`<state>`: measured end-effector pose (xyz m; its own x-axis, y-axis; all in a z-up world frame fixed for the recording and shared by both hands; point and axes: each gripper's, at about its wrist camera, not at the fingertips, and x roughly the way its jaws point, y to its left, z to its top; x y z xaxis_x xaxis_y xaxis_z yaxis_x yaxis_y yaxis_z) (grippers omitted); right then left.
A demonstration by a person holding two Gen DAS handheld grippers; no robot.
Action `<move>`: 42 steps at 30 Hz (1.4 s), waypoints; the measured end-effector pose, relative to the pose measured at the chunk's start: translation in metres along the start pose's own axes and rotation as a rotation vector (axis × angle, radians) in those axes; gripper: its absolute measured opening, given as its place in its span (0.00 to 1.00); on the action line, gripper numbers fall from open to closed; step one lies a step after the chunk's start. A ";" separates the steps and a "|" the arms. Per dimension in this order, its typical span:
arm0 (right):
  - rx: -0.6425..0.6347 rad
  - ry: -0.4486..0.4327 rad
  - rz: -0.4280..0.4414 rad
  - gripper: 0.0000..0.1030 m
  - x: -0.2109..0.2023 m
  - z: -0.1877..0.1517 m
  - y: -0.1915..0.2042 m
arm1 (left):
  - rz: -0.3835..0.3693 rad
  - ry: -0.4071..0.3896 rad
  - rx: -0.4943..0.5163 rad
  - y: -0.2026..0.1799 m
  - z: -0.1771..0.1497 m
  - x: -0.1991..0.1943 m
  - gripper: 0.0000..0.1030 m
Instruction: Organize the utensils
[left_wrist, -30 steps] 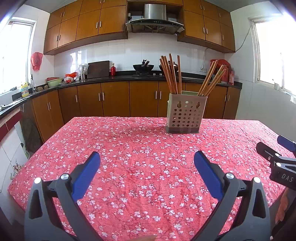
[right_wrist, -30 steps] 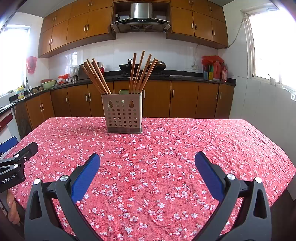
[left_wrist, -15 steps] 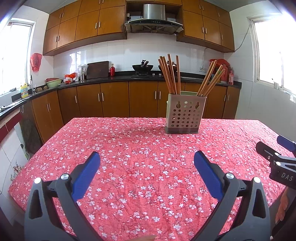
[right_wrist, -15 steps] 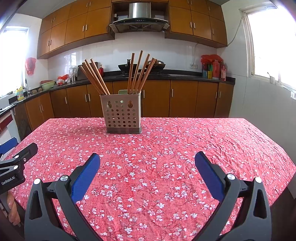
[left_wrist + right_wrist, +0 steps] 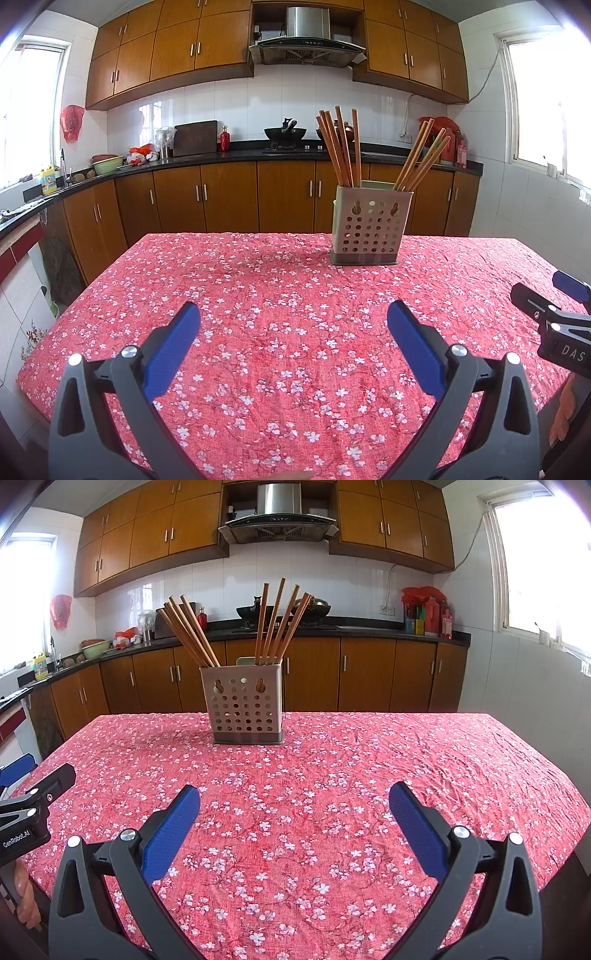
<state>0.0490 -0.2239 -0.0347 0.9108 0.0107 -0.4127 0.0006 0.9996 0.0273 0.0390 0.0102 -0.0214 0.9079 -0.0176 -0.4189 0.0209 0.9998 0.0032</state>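
Note:
A beige perforated utensil holder (image 5: 371,226) stands upright on the far part of a table with a red flowered cloth (image 5: 280,332). It also shows in the right wrist view (image 5: 243,705). Two bunches of wooden chopsticks (image 5: 341,147) (image 5: 275,622) stand in it, one leaning left, one right. My left gripper (image 5: 293,317) is open and empty above the near cloth, well short of the holder. My right gripper (image 5: 295,801) is open and empty too, level with the left. Each gripper shows at the edge of the other's view.
The table's left edge (image 5: 74,302) and right edge (image 5: 546,760) drop to the floor. Behind the table run brown kitchen cabinets (image 5: 221,199) with a dark counter holding a wok, bottles and bowls. Windows sit on both side walls.
Almost nothing: the views have shifted very slightly, the holder drifting a touch left in the left wrist view. Both grippers stay open and empty.

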 end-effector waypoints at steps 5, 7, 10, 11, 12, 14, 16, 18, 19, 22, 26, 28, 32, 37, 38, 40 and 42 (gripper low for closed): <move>0.000 0.002 0.002 0.98 0.001 -0.001 0.000 | 0.000 0.000 0.001 0.000 0.000 0.000 0.96; 0.000 0.002 0.001 0.98 0.001 -0.001 0.001 | 0.000 0.000 0.000 0.000 0.000 0.000 0.96; 0.000 0.002 0.001 0.98 0.001 -0.001 0.001 | -0.001 0.001 0.000 0.000 -0.001 0.000 0.96; 0.000 0.002 0.002 0.98 0.001 -0.001 0.000 | -0.001 0.001 0.000 0.000 0.000 0.000 0.96; 0.000 0.002 0.001 0.98 0.001 -0.001 0.000 | 0.000 0.001 0.000 0.000 0.000 0.000 0.96; 0.000 0.002 0.002 0.98 0.001 -0.001 0.000 | -0.001 0.000 -0.001 0.000 0.000 0.000 0.96; 0.000 0.002 0.001 0.98 0.001 -0.001 0.000 | -0.003 0.000 -0.003 0.000 -0.001 0.000 0.96; 0.000 0.002 0.001 0.98 0.000 -0.001 0.001 | -0.002 0.000 -0.003 0.000 -0.002 0.000 0.96; 0.000 0.002 0.002 0.98 0.001 -0.001 0.000 | -0.001 0.001 -0.002 0.000 -0.002 0.000 0.96; 0.000 0.002 0.001 0.98 0.001 -0.001 0.000 | -0.002 0.002 -0.003 0.000 -0.002 0.001 0.96; 0.001 0.002 0.001 0.98 0.001 0.000 0.000 | -0.002 0.003 -0.002 0.000 -0.002 0.001 0.96; 0.000 0.003 0.002 0.98 0.001 0.000 0.000 | -0.002 0.004 -0.003 0.000 -0.002 0.001 0.96; 0.000 0.003 0.002 0.98 0.001 0.000 0.000 | 0.000 0.002 -0.002 0.000 -0.002 0.001 0.96; 0.001 0.003 0.002 0.98 0.001 0.000 0.000 | 0.002 0.001 0.001 0.000 -0.003 0.001 0.96; 0.001 0.003 0.002 0.98 0.001 0.000 0.000 | 0.003 0.003 0.000 0.000 -0.003 0.001 0.96; 0.001 0.002 0.002 0.98 0.001 0.000 0.000 | 0.003 0.007 -0.002 0.001 -0.003 0.002 0.96; 0.001 0.003 0.002 0.98 0.001 0.000 -0.001 | 0.002 0.010 -0.005 0.001 -0.003 0.002 0.96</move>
<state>0.0495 -0.2246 -0.0352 0.9095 0.0130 -0.4155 -0.0008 0.9996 0.0295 0.0396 0.0115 -0.0247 0.9037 -0.0153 -0.4278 0.0167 0.9999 -0.0006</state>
